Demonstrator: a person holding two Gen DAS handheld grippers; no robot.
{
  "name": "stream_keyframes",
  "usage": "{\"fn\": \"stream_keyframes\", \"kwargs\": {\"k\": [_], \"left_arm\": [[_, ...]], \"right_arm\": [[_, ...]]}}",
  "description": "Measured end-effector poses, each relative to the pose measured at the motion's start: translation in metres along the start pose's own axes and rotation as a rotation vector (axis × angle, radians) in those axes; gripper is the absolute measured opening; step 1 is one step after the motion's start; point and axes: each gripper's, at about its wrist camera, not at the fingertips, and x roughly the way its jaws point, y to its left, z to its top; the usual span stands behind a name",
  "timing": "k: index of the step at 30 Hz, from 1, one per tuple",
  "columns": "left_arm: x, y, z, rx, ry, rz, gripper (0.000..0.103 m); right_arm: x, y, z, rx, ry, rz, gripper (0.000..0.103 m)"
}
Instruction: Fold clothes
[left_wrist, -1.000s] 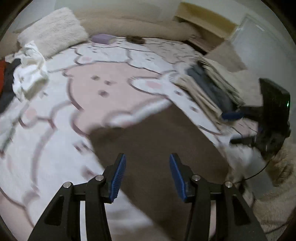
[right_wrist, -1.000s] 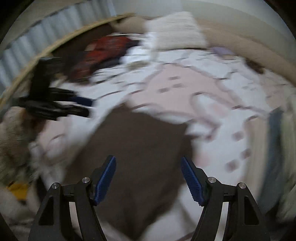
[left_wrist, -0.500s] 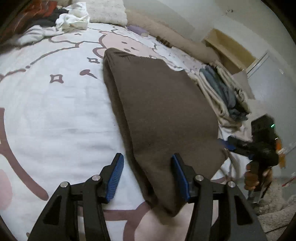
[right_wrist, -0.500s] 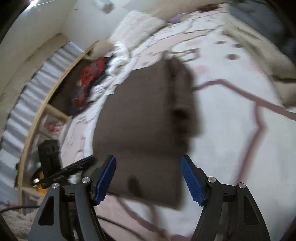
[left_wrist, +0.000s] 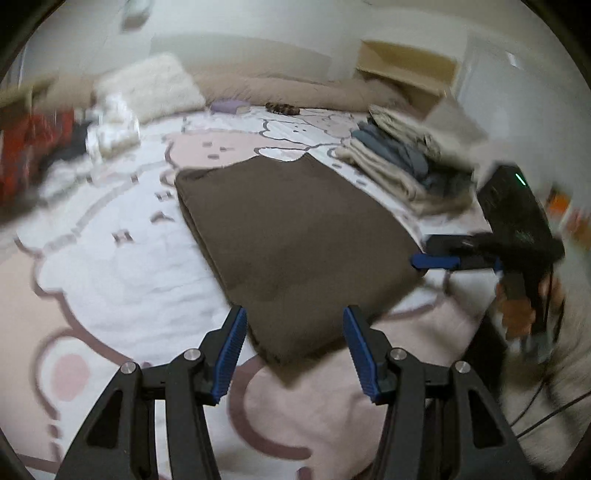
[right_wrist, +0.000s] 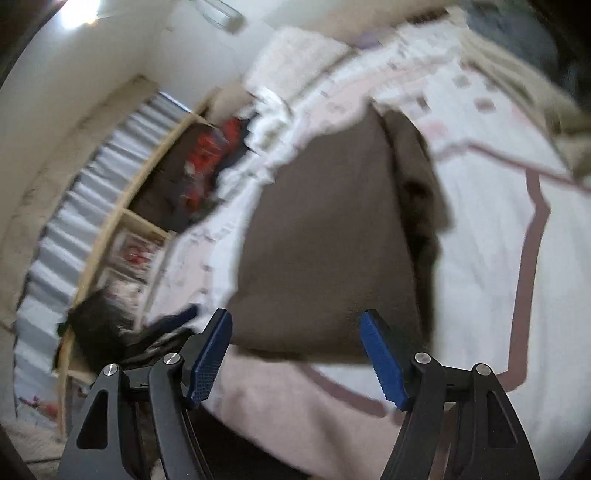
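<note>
While both grippers' jaws gape empty, the brown garment (left_wrist: 295, 236) lies flat, lengthwise toward the pillows (left_wrist: 147, 88).

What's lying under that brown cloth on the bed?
The brown cloth lies flat on a pink-and-white cartoon bedspread. Whatever the cloth itself covers is hidden.
</note>
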Motion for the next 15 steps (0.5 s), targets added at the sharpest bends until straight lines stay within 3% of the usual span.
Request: {"fn": "stream_keyframes", "kwargs": {"k": [2, 5, 7, 9, 11, 15], "left_arm": [[-0.002, -0.016, -0.008, 0.138, -0.011, 0.095, 0.054], [-0.002, -0.052, -0.027, 0.466, -0.047, 0.293, 0.054], [0.010, -0.077, -0.049, 0.740, -0.050, 0.442, 0.054], [0.024, -0.084, -0.068, 0.896, -0.028, 0.500, 0.054], [0.040, -0.091, -0.089, 1.051, 0.002, 0.544, 0.054], [0.060, -0.090, -0.095, 1.161, 0.012, 0.572, 0.054]], "right_arm": [[0.007, -0.010, -0.003, 0.035, -0.005, 0.014, 0.072], [0.000, -0.012, -0.005, 0.073, -0.029, 0.048, 0.072], [-0.010, -0.011, -0.010, 0.126, -0.046, 0.082, 0.072], [-0.022, -0.011, -0.018, 0.163, -0.061, 0.151, 0.072], [-0.034, -0.007, -0.025, 0.154, -0.084, 0.150, 0.072], [-0.052, -0.003, -0.037, 0.130, -0.102, 0.078, 0.072]]}}
